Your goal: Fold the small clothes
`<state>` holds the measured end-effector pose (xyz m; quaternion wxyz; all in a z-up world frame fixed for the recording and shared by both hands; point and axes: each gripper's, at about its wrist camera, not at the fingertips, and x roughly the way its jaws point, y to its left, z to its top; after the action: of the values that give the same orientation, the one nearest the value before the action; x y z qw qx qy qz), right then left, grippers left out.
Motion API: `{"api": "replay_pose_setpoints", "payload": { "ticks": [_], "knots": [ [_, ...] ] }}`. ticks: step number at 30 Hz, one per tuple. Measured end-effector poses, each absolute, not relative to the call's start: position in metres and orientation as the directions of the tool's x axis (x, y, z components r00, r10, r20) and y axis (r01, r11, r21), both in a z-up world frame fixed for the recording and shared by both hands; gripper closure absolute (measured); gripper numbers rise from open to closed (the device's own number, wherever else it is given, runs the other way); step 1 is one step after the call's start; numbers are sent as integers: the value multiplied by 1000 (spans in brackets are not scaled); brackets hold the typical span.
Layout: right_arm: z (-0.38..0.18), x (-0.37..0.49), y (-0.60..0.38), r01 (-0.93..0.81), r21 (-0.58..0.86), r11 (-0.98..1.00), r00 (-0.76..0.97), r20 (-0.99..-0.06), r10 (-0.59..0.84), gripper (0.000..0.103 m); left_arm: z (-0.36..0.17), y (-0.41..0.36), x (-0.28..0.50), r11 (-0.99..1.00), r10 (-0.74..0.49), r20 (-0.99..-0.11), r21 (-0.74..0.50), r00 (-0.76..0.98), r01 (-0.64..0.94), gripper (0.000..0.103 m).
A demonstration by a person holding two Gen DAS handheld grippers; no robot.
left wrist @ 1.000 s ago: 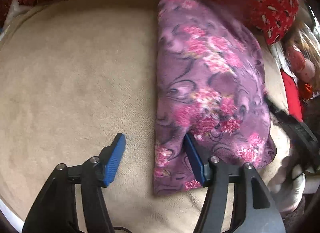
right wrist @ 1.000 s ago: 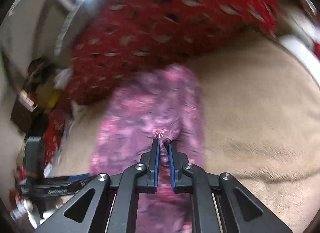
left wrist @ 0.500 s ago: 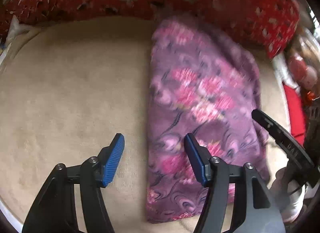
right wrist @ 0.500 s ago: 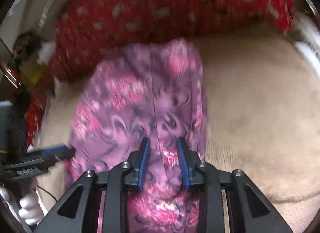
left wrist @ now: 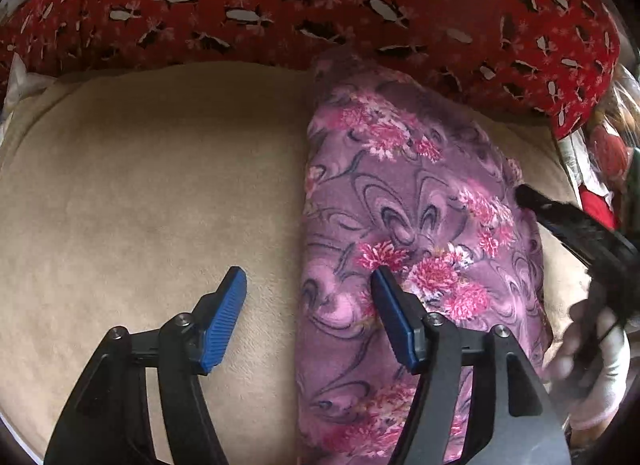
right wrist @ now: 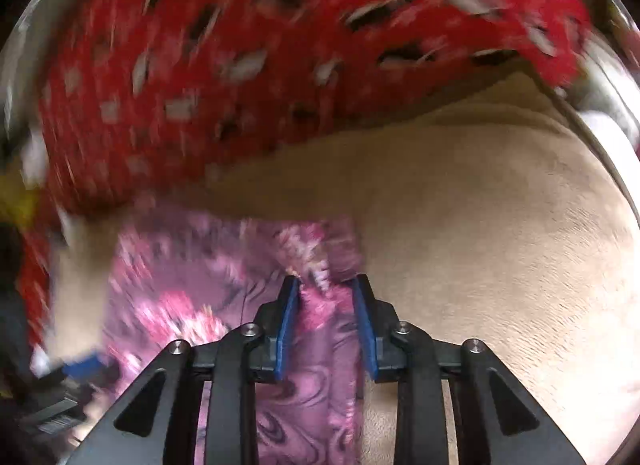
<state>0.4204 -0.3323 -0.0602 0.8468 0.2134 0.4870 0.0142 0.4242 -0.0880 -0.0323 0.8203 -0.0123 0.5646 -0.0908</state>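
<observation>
A purple garment with pink flowers lies folded into a long strip on a beige blanket. My left gripper hovers over the garment's left edge; its jaws are opening with nothing pressed between them. The right finger is over the fabric and the left finger over bare blanket. In the blurred right wrist view my right gripper stands open above the garment, near its far right corner, and the pads do not press on the fabric. That gripper's black finger shows at the garment's right edge.
A red cloth with white and black marks is bunched along the far side of the blanket, touching the garment's far end. A gloved hand holds the right gripper. Clutter sits off the right edge. Bare blanket spreads right of the garment.
My right gripper has let go of the pinched fabric and opened, and the garment now lies flat. Both views have shifted: the red cloth fills more of them.
</observation>
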Motion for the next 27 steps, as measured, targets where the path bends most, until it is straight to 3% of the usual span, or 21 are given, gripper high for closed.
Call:
{"api": "replay_pose_setpoints", "payload": {
  "ticks": [3, 6, 9, 12, 14, 17, 19, 21, 23, 24, 25, 27],
  "knots": [
    [-50, 396, -352, 196, 461, 865, 572, -771, 281, 68, -28, -85, 421, 984, -161, -922, -120, 353, 135, 37],
    [-45, 366, -365, 166, 566, 808, 602, -707, 371, 48, -23, -79, 411, 981, -175, -918, -132, 357, 140, 37],
    [-45, 353, -363, 133, 649, 750, 609, -650, 454, 38, -25, -60, 404, 966, -250, -901, -207, 356, 153, 38],
    [-53, 342, -359, 102, 633, 767, 563, -673, 480, 33, -44, -35, 410, 891, -454, -858, -444, 240, 98, 38],
    [-65, 344, -353, 101, 637, 764, 530, -684, 500, 33, -55, -26, 413, 844, -532, -823, -535, 199, 45, 38],
    [-81, 354, -340, 98, 675, 731, 502, -668, 549, 29, -61, -30, 414, 817, -570, -799, -576, 194, 30, 35],
    [-81, 356, -331, 56, 682, 729, 507, -649, 568, 14, -60, -40, 411, 811, -581, -792, -584, 187, 45, 28],
    [-79, 361, -320, 34, 670, 741, 504, -652, 566, 9, -59, -55, 409, 812, -583, -794, -580, 175, 74, 27],
    [-77, 365, -311, 26, 640, 768, 497, -675, 545, 10, -57, -70, 405, 826, -563, -807, -554, 178, 102, 30],
    [-75, 365, -307, 22, 614, 789, 495, -693, 525, 19, -53, -76, 400, 844, -537, -821, -524, 192, 117, 35],
    [-72, 364, -301, 2, 582, 813, 492, -708, 506, 42, -51, -79, 399, 864, -503, -838, -487, 209, 128, 48],
    [-65, 359, -295, -33, 527, 849, 497, -728, 472, 56, -44, -83, 394, 885, -464, -852, -437, 240, 160, 66]
  ]
}}
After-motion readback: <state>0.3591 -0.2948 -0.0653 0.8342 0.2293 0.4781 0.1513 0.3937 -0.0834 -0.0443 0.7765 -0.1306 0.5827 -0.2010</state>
